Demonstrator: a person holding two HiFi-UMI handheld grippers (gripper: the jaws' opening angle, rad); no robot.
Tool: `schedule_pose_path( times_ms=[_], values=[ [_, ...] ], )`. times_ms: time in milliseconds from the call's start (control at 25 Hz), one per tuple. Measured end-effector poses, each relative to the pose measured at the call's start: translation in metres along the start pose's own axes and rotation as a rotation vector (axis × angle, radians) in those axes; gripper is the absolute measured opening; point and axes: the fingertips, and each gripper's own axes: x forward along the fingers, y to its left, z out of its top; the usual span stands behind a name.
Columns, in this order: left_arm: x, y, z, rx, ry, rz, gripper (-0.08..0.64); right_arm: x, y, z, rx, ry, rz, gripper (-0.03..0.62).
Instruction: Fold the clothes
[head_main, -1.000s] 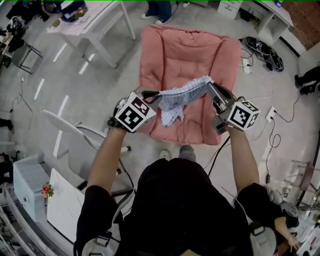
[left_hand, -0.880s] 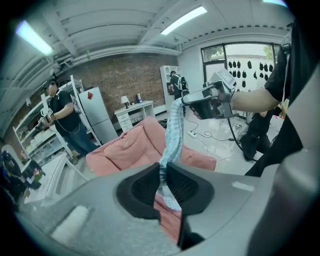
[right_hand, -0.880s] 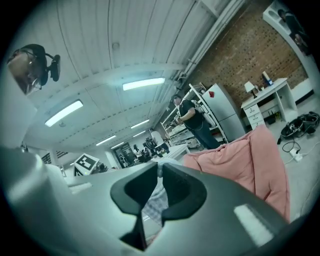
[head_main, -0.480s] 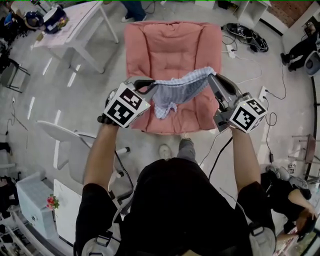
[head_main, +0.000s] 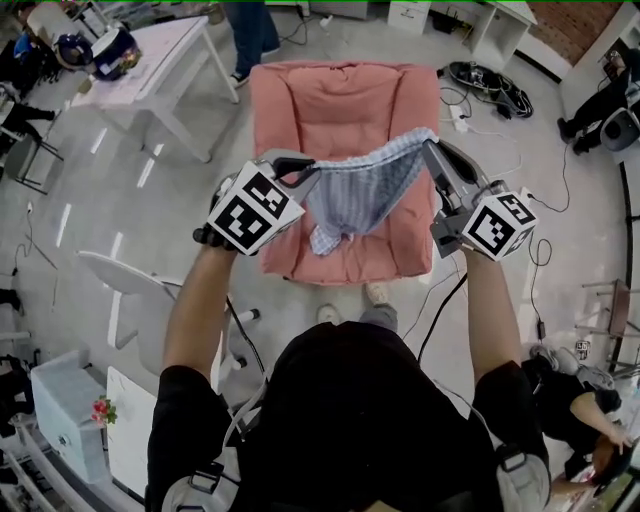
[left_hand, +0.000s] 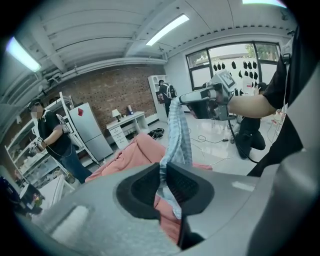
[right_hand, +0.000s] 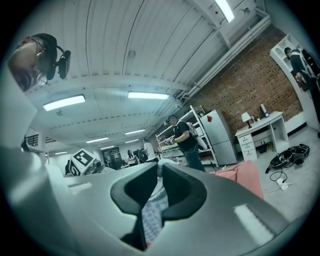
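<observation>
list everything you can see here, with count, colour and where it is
cloth: 1, blue-white check, hanging between the two grippers above the cushion
cushion: 1, pink, on the floor ahead
table: 1, white, far left
chair: 1, white, left of the person
cables: 1 tangle, black, on the floor right of the cushion
fridge: 1, grey, by the brick wall
bystander: 1, dark top, left of the fridge
left gripper: 1, grey, shut on the cloth's left end
right gripper: 1, grey, shut on the cloth's right end
</observation>
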Motion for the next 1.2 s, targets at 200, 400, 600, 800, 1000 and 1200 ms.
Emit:
schedule_pose_path(
  times_ms=[200, 400, 600, 800, 1000, 1200],
  values=[
    [-0.005, 0.014, 0.008, -0.009, 0.041, 0.062, 0.051, 0.024, -0.007, 0.015, 0.021, 0.017, 0.085, 0.035],
    [0.003, 0.016, 0.003, -0.094, 0.087, 0.131, 0.051, 0.034, -0.024, 0.005, 0.041, 0.090, 0.155, 0.035],
    [0.018, 0.010, -0.007, -0.156, 0.131, 0.230, 0.051, 0.040, -0.037, -0.009, 0.025, 0.168, 0.227, 0.035],
    [0.024, 0.001, -0.013, -0.218, 0.161, 0.283, 0.051, 0.047, -0.051, -0.018, -0.049, 0.217, 0.261, 0.035],
    [0.022, -0.006, -0.004, -0.241, 0.171, 0.309, 0.051, 0.065, -0.056, -0.010, -0.096, 0.227, 0.312, 0.035],
    [0.014, -0.017, -0.001, -0.329, 0.165, 0.338, 0.051, 0.102, -0.053, 0.002, -0.160, 0.237, 0.385, 0.035]
  ],
)
